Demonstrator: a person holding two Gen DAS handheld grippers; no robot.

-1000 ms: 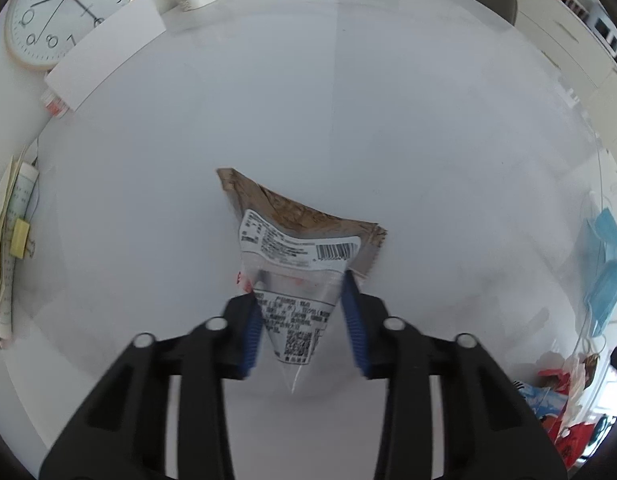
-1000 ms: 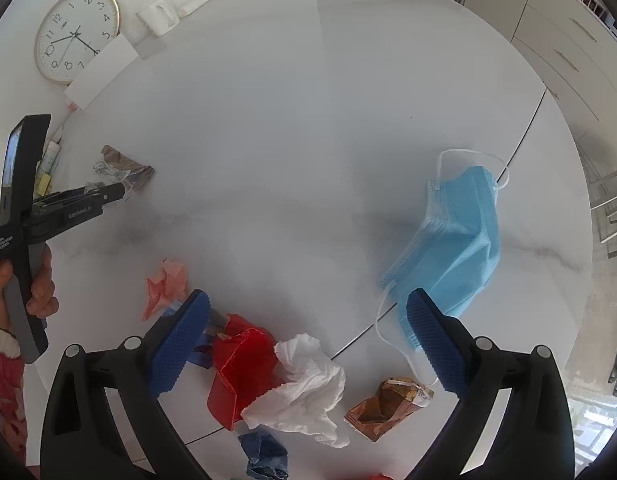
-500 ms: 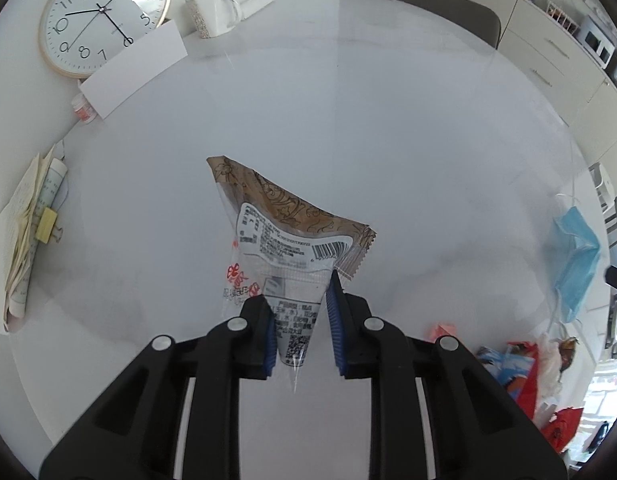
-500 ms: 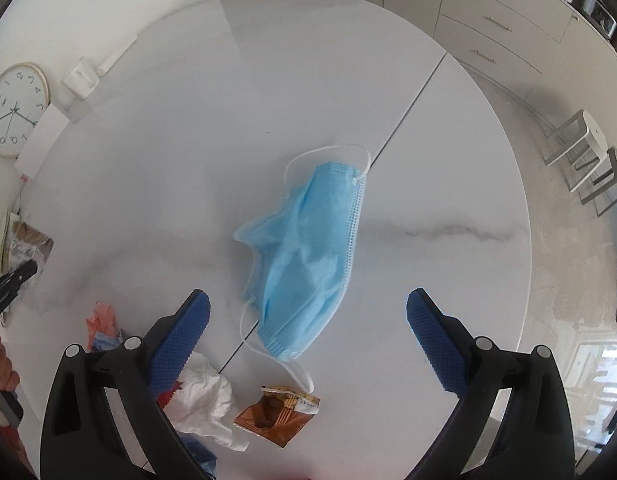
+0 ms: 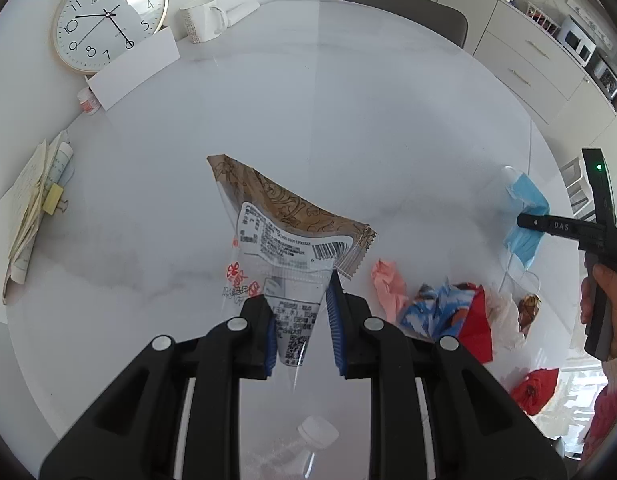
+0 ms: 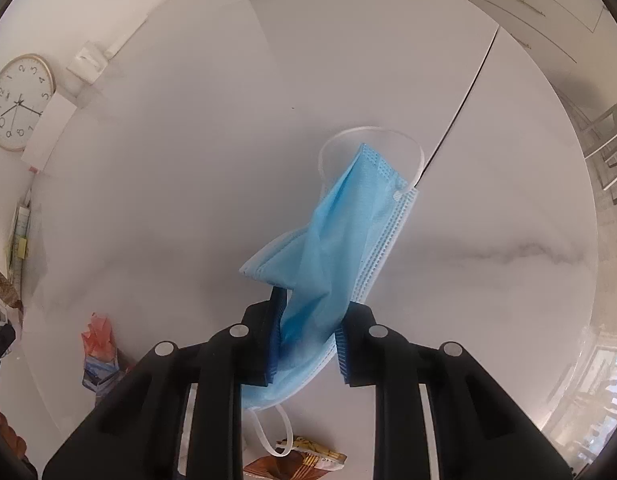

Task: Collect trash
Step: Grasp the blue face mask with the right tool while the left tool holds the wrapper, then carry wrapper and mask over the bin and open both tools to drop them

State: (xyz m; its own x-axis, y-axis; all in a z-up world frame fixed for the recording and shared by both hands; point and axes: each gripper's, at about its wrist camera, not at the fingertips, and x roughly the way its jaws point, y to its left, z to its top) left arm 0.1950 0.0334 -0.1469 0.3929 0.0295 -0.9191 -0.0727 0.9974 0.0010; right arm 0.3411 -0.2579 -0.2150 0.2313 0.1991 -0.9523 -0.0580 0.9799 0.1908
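Observation:
A clear and brown snack wrapper (image 5: 284, 216) hangs above the white round table (image 5: 348, 100), and my left gripper (image 5: 300, 312) is shut on its lower tip. In the right wrist view a blue face mask (image 6: 348, 224) lies on the table. My right gripper (image 6: 308, 320) is closing on the mask's near end, with both blue pads pressing the fabric. From the left wrist view, that right gripper (image 5: 524, 222) shows at the far right over the mask (image 5: 526, 200), held by a hand (image 5: 604, 280).
Loose trash lies at the table's near right: a pink tissue (image 5: 388, 284), a blue-red wrapper (image 5: 436, 312), a red wrapper (image 5: 478, 320) and a brown wrapper (image 6: 304, 460). A clear bottle's cap (image 5: 318, 432) shows below my left gripper. A clock (image 5: 108, 16), a mug (image 5: 200, 20) and papers (image 5: 32, 200) line the far left.
My left gripper tightened on the wrapper and rose with it, drifting toward the trash pile. My right gripper moved from the pile to over the mask, then went from wide open to shut on it.

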